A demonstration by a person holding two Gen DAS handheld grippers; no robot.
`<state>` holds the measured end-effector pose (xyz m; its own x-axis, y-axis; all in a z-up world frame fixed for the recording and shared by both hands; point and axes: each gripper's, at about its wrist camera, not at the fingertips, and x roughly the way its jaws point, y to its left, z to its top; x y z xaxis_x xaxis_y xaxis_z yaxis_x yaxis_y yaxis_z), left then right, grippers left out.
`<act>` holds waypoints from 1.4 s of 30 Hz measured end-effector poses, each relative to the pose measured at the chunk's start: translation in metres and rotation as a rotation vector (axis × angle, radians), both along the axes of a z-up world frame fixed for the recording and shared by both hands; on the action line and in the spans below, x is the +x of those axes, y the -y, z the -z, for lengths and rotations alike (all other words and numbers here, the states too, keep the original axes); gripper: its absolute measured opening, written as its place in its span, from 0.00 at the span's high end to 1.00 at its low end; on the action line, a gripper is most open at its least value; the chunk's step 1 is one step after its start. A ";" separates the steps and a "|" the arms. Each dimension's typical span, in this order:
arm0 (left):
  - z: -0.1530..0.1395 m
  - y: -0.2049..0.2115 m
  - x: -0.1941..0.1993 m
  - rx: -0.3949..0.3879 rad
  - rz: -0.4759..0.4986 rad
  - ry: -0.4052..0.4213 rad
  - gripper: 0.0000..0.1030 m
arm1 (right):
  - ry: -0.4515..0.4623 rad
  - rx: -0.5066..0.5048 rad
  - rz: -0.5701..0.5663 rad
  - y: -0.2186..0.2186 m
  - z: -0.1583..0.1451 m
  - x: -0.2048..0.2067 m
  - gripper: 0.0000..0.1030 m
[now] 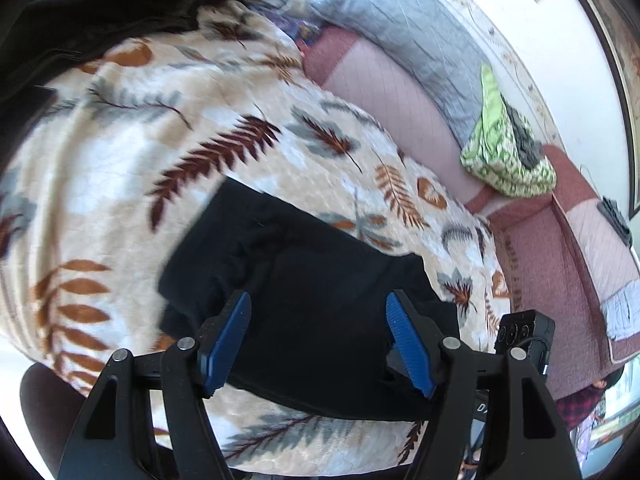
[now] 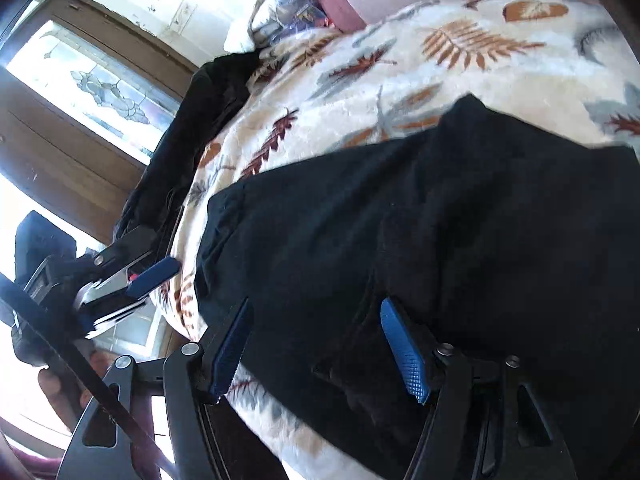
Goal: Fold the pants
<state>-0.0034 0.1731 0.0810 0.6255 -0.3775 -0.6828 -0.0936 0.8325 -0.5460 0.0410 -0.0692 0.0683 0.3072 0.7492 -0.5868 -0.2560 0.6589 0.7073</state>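
Observation:
Black pants (image 1: 304,280) lie folded into a compact rectangle on a cream blanket with leaf print (image 1: 160,128). My left gripper (image 1: 318,304) is open, its blue pads apart above the near edge of the pants, holding nothing. In the right wrist view the pants (image 2: 440,220) fill the middle. My right gripper (image 2: 316,308) is open over their near edge, empty. The left gripper (image 2: 156,272) also shows at the left of the right wrist view, beside the blanket's edge (image 2: 224,152).
A second dark garment (image 1: 104,12) lies at the far side of the blanket, also in the right wrist view (image 2: 192,132). A pink bedspread (image 1: 384,84), grey pillow (image 1: 420,36) and green patterned bag (image 1: 504,148) lie at the right. A wooden window frame (image 2: 80,112) stands at the left.

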 end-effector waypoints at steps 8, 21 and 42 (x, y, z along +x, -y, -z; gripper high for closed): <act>0.015 -0.045 -0.024 -0.018 -0.103 -0.014 0.28 | 0.103 -0.059 0.014 0.011 -0.040 0.018 0.29; 0.052 -0.072 -0.042 -0.145 -0.149 -0.083 0.28 | 0.044 -0.524 0.135 0.000 0.001 0.123 0.28; 0.083 -0.034 -0.035 -0.310 -0.118 0.007 0.14 | -0.120 -0.577 -0.429 -0.242 -0.029 0.122 0.04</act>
